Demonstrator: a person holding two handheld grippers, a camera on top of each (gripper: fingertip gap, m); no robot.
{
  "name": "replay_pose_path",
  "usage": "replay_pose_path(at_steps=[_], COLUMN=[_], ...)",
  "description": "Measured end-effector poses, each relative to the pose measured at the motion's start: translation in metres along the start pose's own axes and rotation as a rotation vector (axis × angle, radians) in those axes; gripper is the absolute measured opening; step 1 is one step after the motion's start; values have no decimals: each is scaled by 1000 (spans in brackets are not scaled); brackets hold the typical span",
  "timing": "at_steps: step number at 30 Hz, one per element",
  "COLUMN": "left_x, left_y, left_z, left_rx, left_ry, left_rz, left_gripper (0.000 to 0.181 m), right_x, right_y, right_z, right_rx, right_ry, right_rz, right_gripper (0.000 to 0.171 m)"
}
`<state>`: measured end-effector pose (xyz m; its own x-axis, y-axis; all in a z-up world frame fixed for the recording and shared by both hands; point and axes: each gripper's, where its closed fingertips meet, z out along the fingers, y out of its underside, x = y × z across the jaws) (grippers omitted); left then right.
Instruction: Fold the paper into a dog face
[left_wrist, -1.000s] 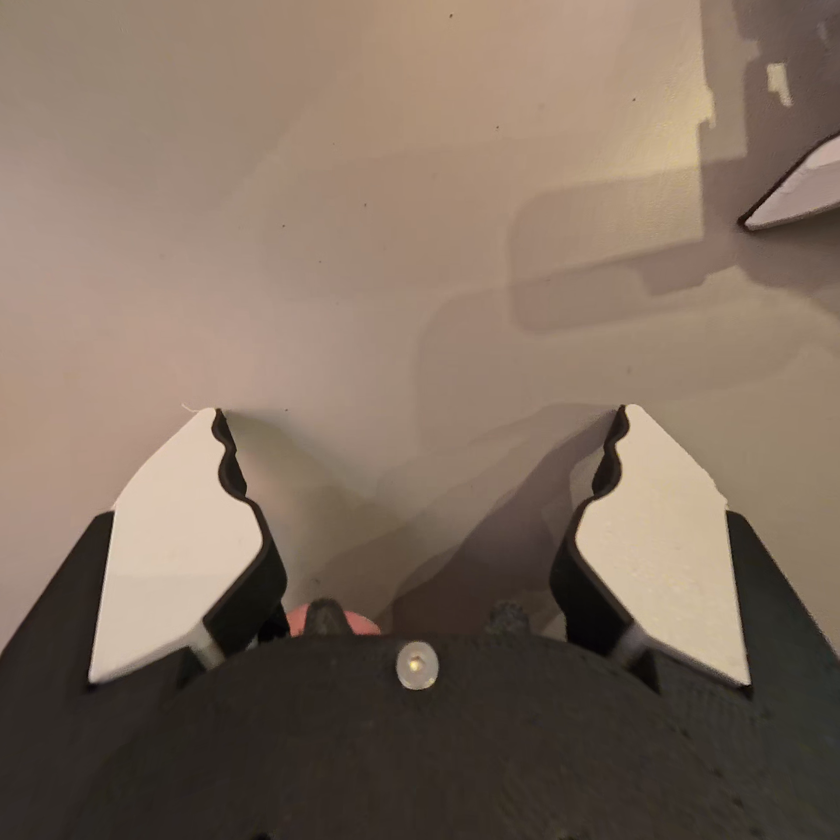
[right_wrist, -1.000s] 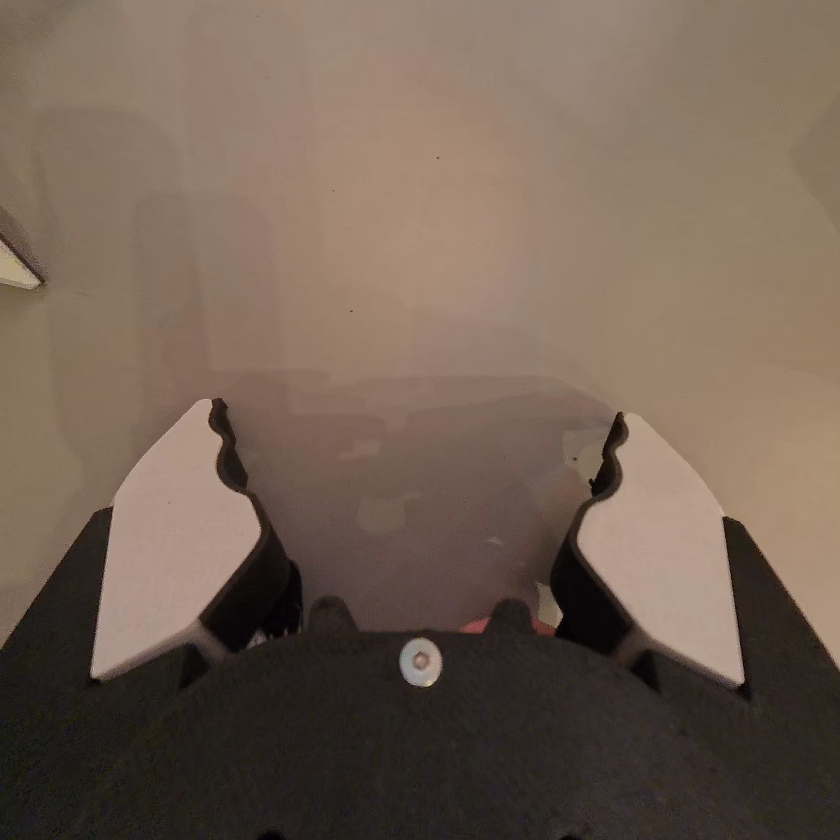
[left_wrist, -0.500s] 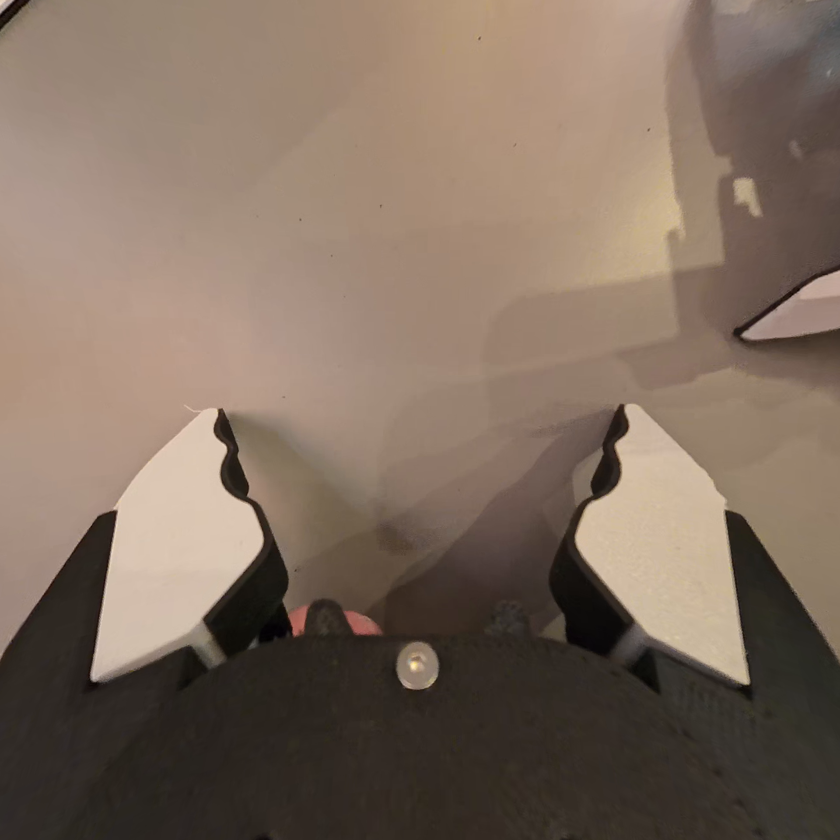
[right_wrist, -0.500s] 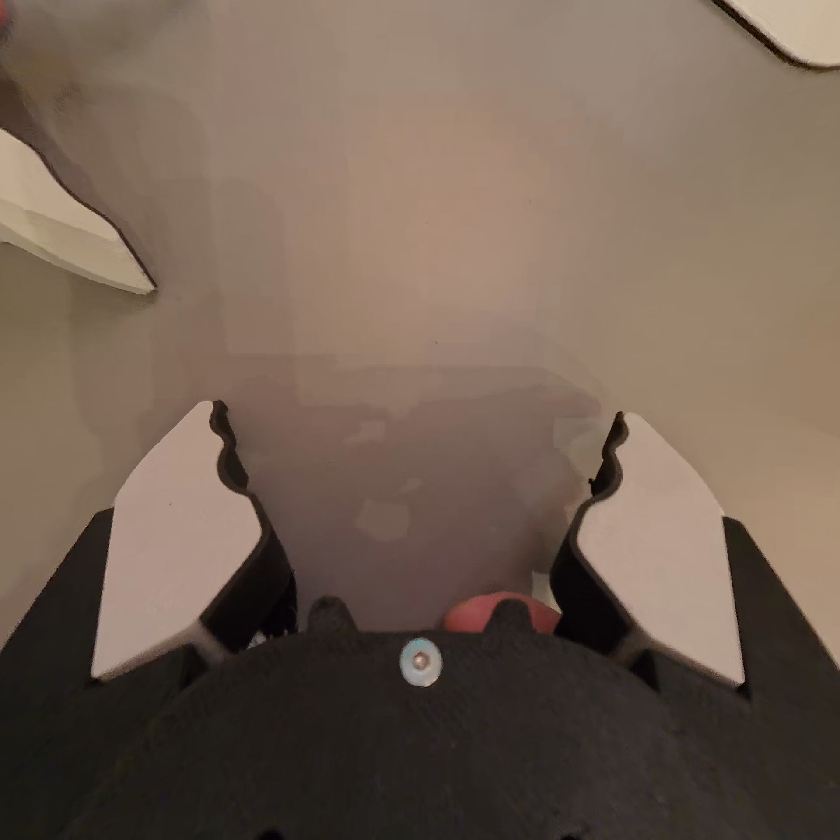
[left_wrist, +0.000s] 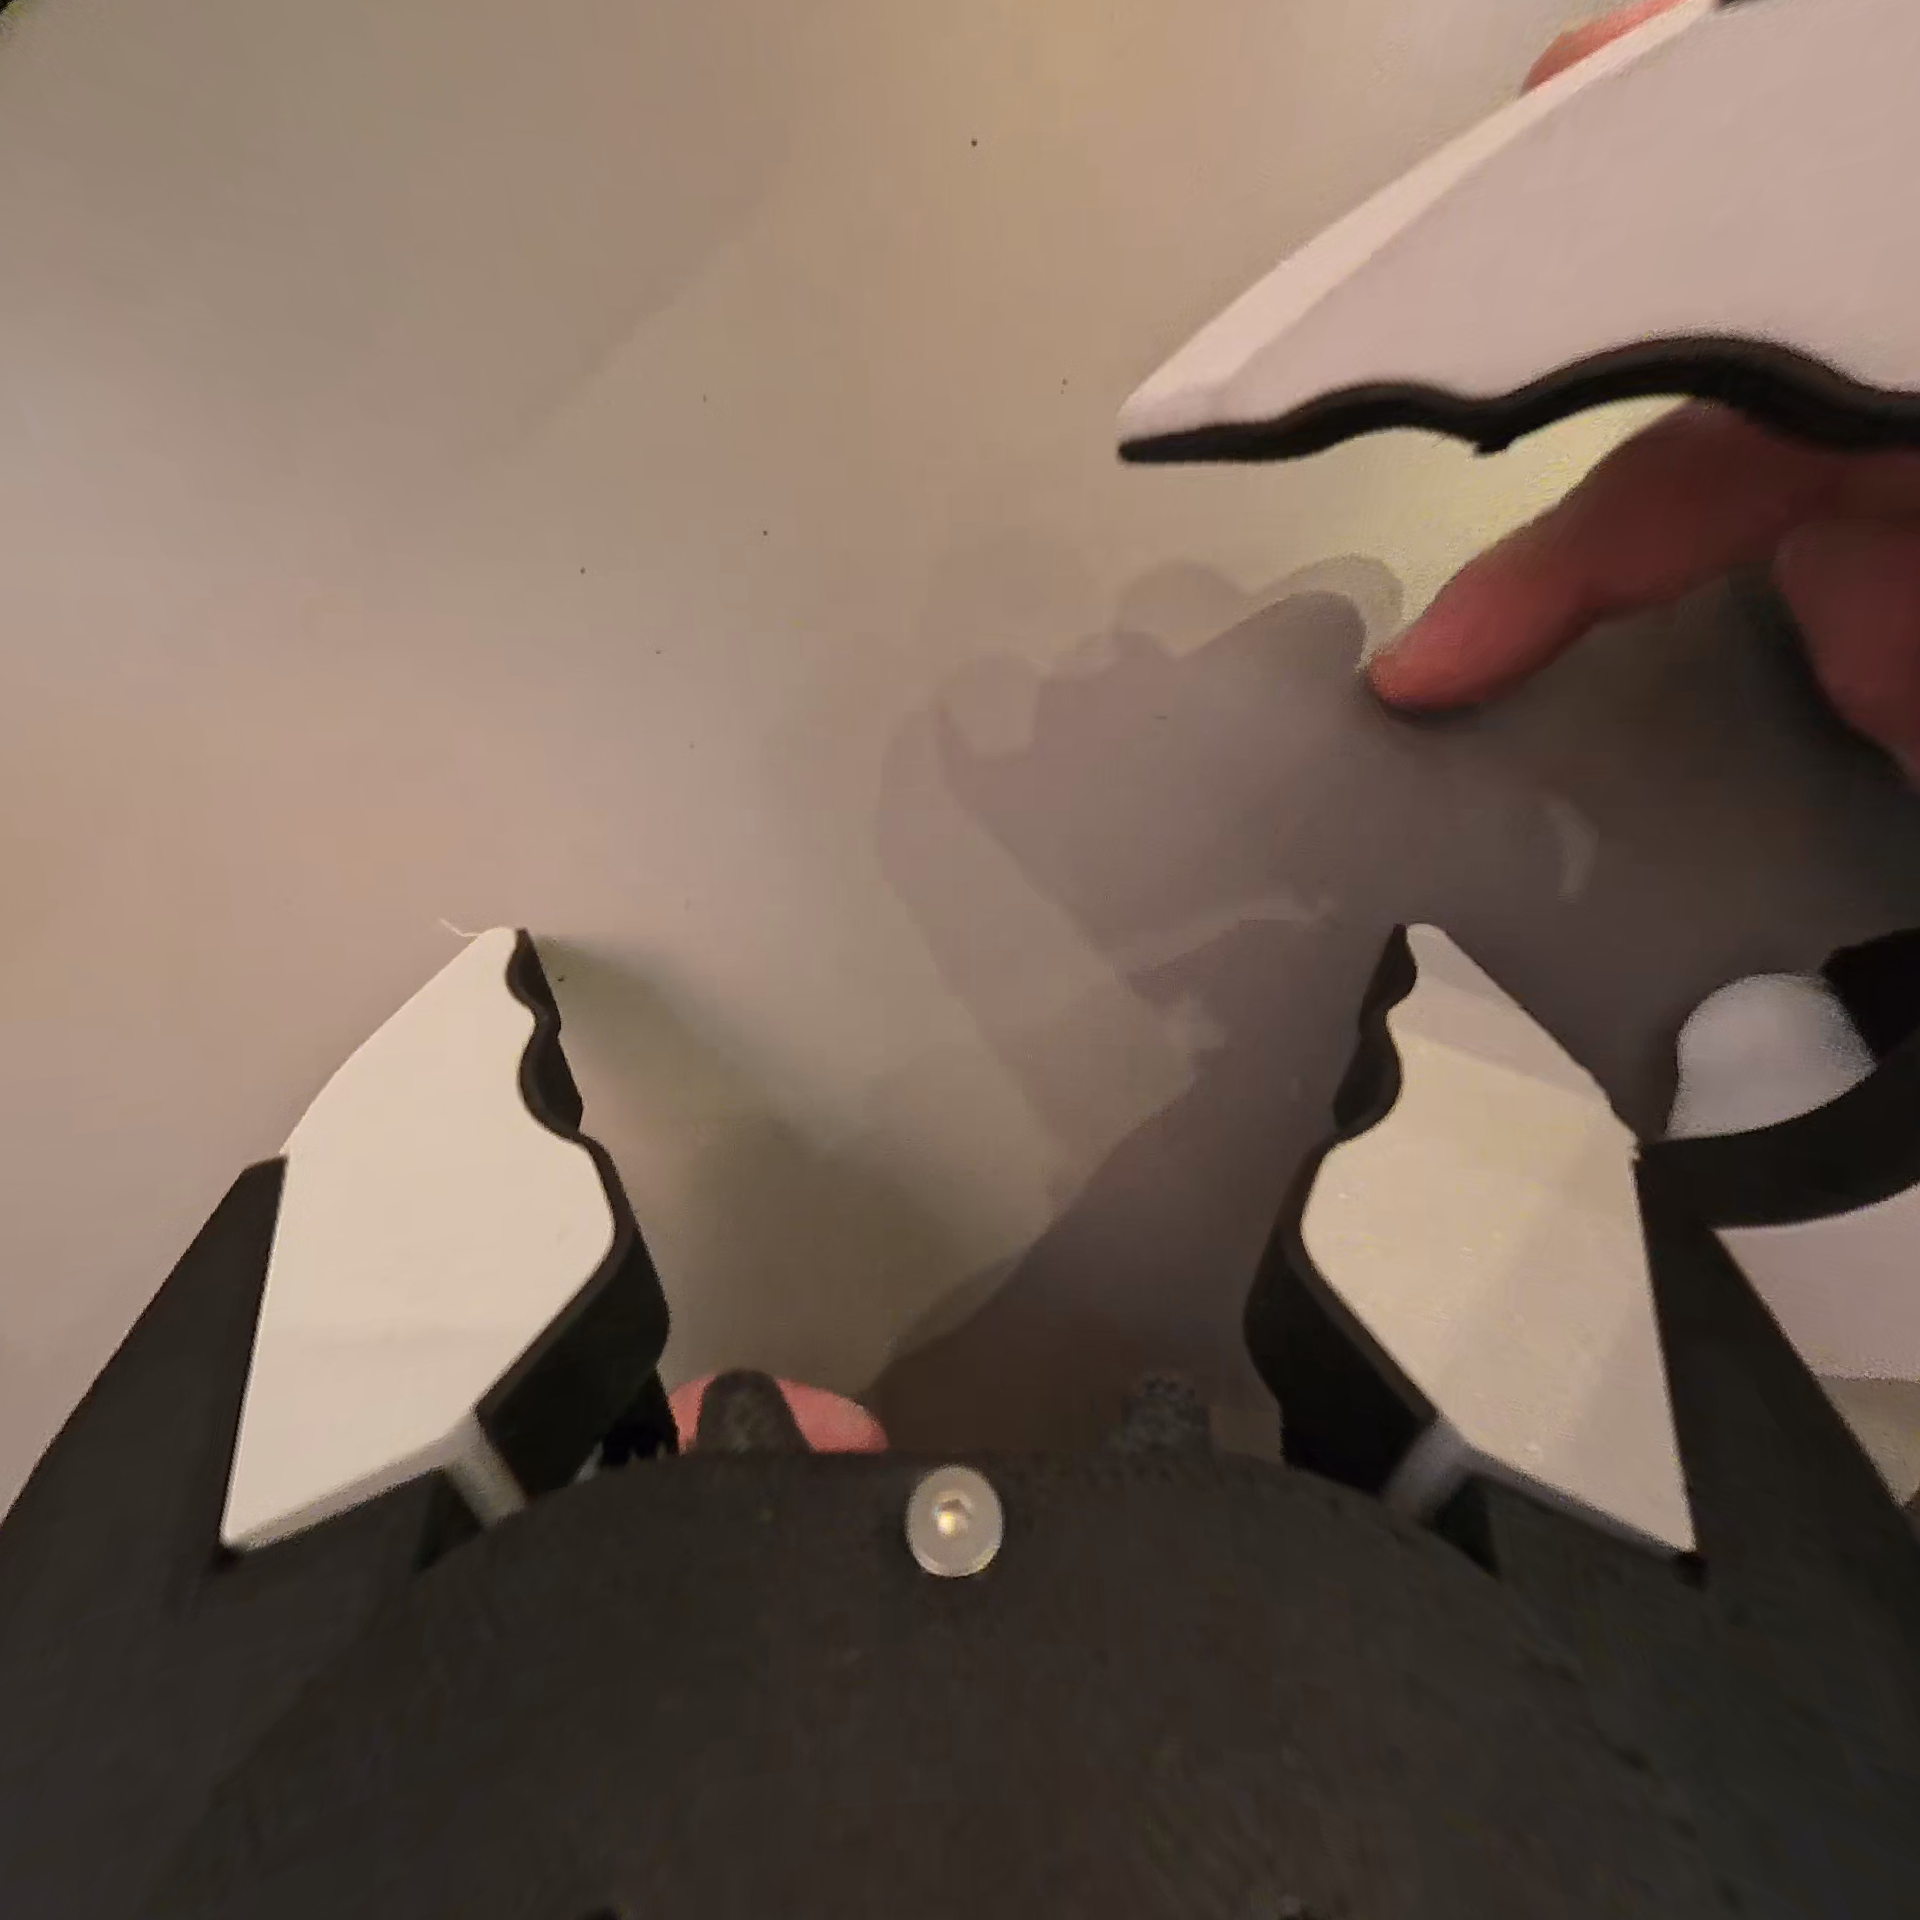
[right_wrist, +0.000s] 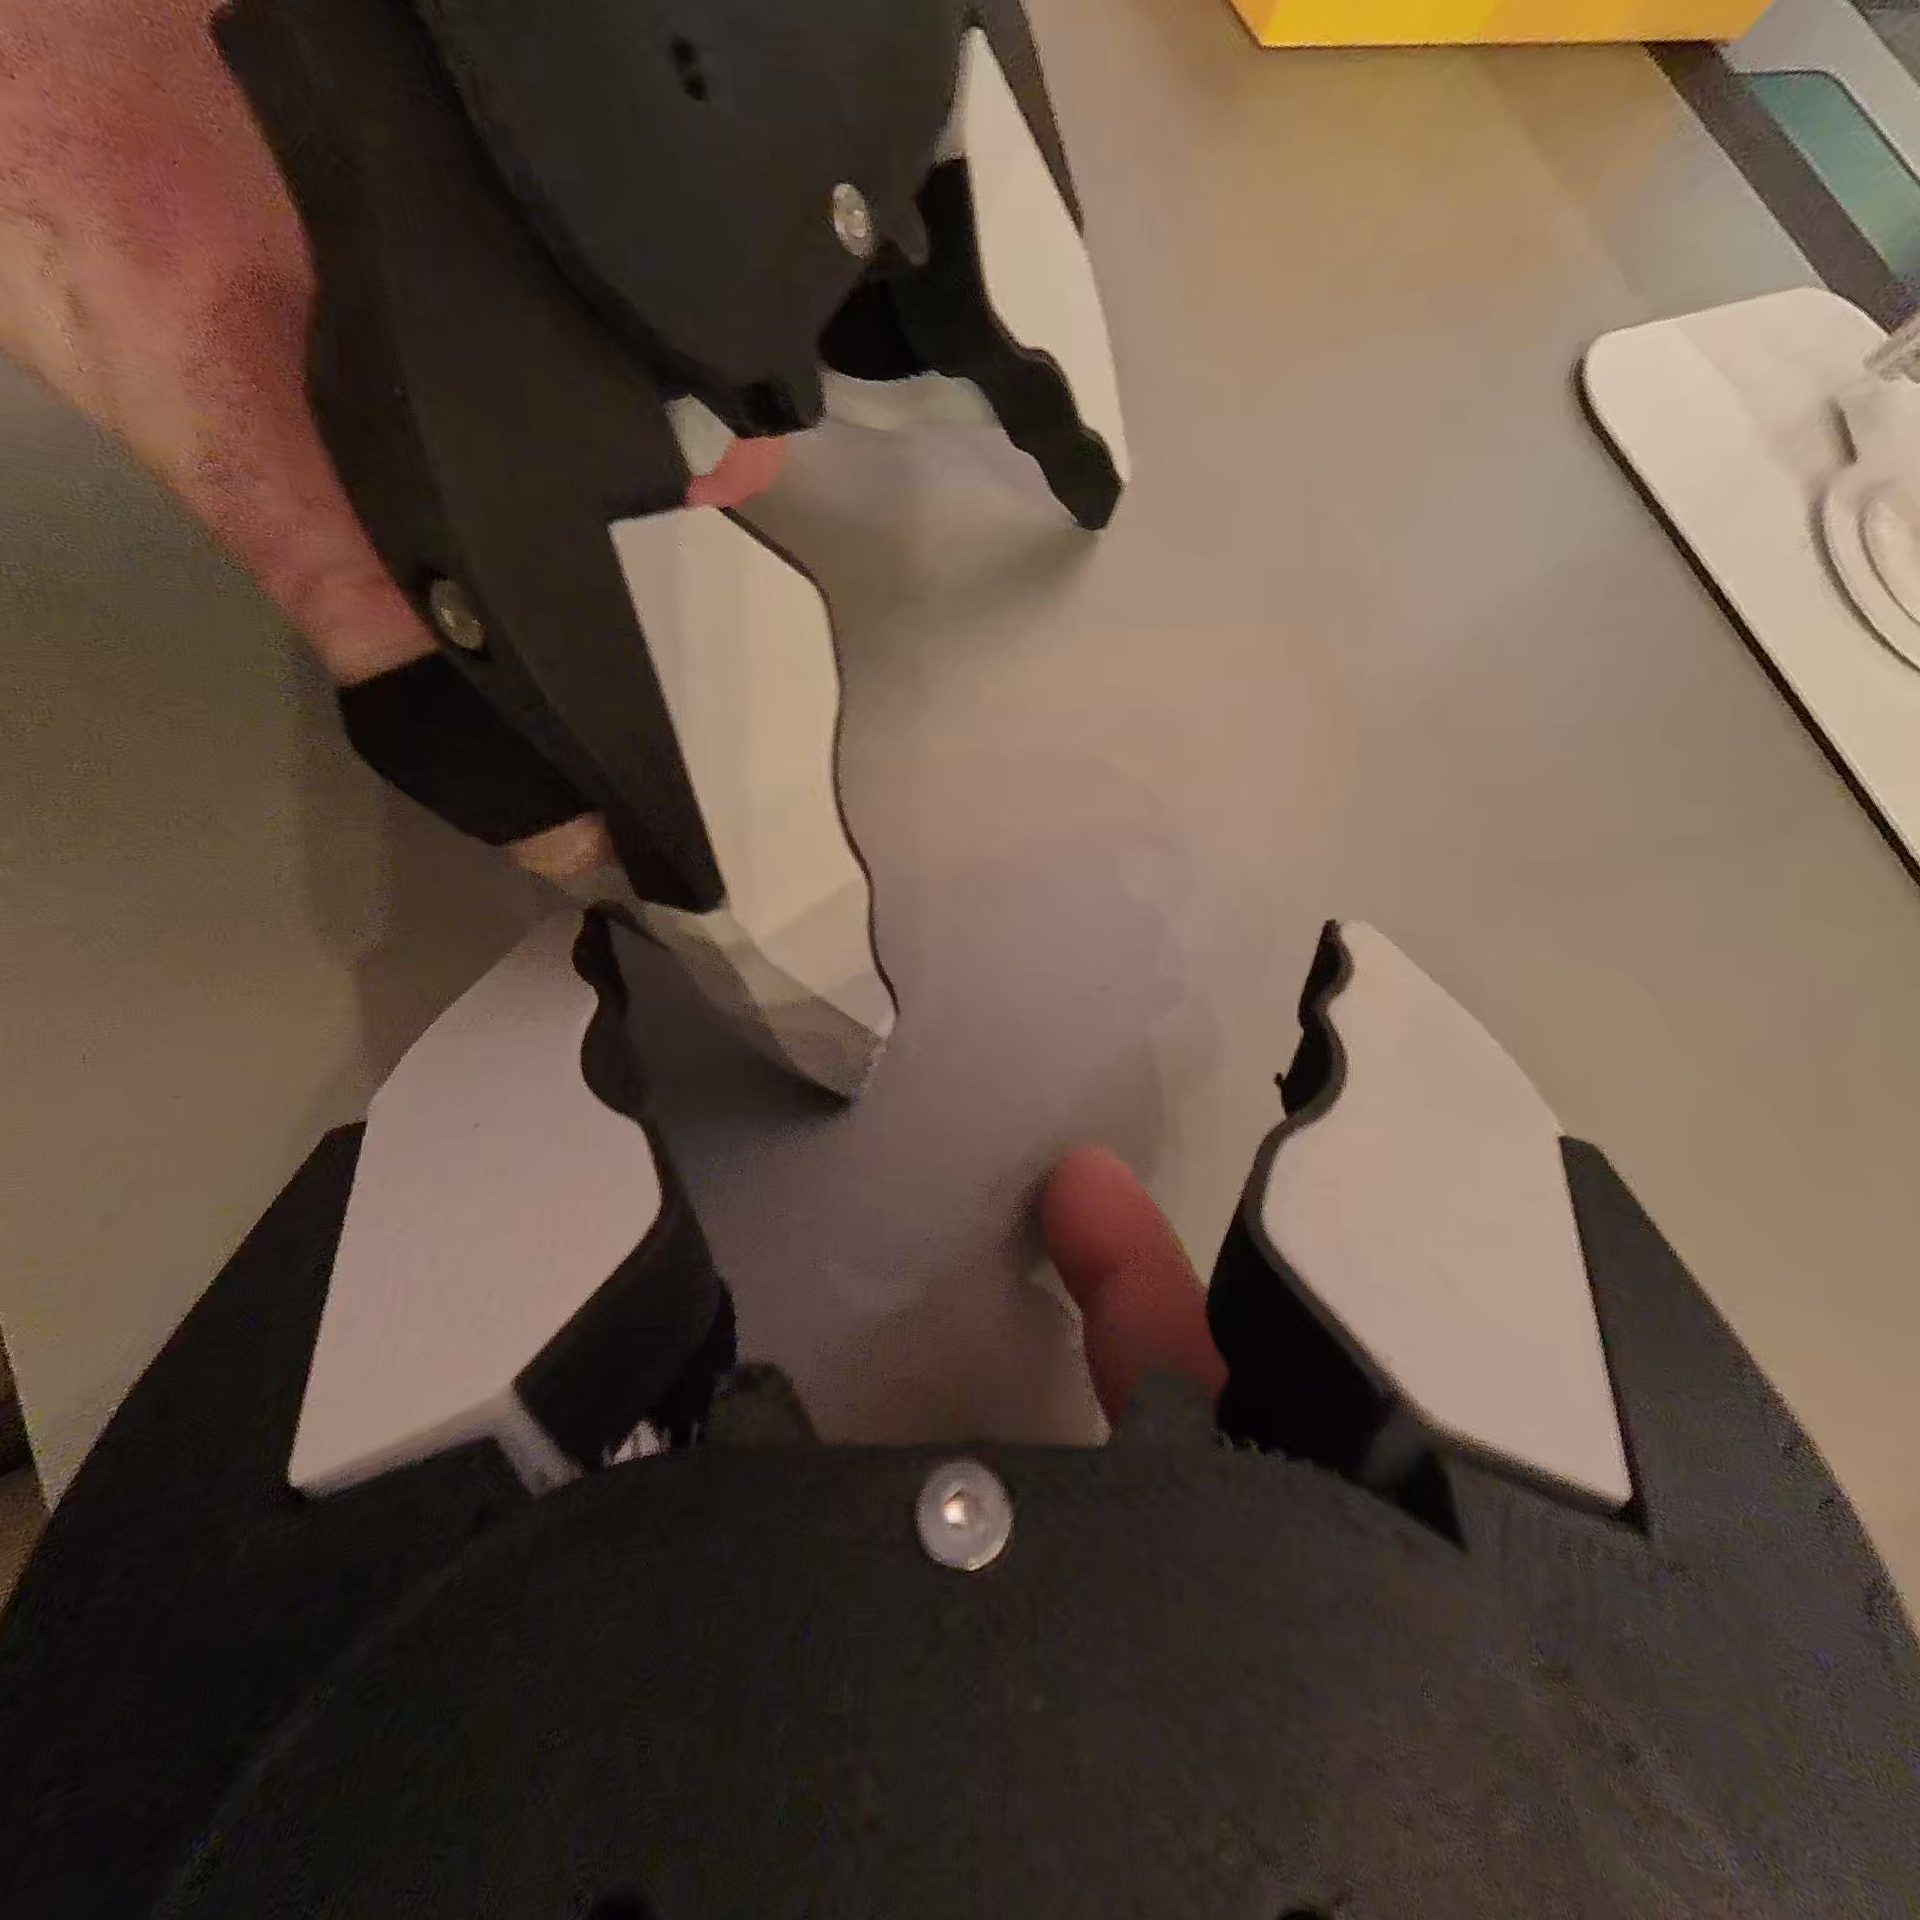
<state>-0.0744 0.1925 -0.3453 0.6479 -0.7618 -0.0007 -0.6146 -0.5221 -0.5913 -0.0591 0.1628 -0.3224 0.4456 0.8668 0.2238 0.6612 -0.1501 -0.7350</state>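
Observation:
No folded paper shows in either view. A yellow flat thing (right_wrist: 1507, 19) lies at the far edge of the right wrist view; I cannot tell whether it is the paper. My left gripper (left_wrist: 961, 935) is open and empty over the bare grey table (left_wrist: 520, 520). My right gripper (right_wrist: 966, 925) is open and empty, with a person's fingertip (right_wrist: 1122, 1268) between its fingers. The left gripper also shows in the right wrist view (right_wrist: 982, 779), close in front, held by a hand (right_wrist: 156, 312). One right gripper finger (left_wrist: 1558, 260) crosses the left wrist view's top right.
A white mat (right_wrist: 1714, 436) with a clear glass object (right_wrist: 1881, 499) on it lies at the right of the grey table (right_wrist: 1351, 727). A person's finger (left_wrist: 1507, 623) hangs below the right gripper's finger in the left wrist view. The yellow flat thing (right_wrist: 1507, 19) is about 30 cm from my left fingertips and 40 cm from my right.
Both grippers have swung towards each other. The right gripper's finger now fills the left view's top right, and the left gripper and hand now fill the right view's upper left. Both stay open.

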Motion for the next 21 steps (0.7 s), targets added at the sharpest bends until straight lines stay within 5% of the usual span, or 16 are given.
replay_pose_path(at_steps=[11,14,21], left_x=[13,16,20], left_y=[-5,-6,-6], left_z=[1,2,1], left_rx=[4,8,4], left_ry=[26,24,28], left_rz=[37,45,97], left_gripper=[134,133,141], right_x=[-17,-27,-30], right_y=[-13,-14,-14], right_z=[5,5,6], right_rx=[36,36,31], right_ry=[-44,-89,-113], right_rz=[-42,-75,-76], right_gripper=[117,99,105])
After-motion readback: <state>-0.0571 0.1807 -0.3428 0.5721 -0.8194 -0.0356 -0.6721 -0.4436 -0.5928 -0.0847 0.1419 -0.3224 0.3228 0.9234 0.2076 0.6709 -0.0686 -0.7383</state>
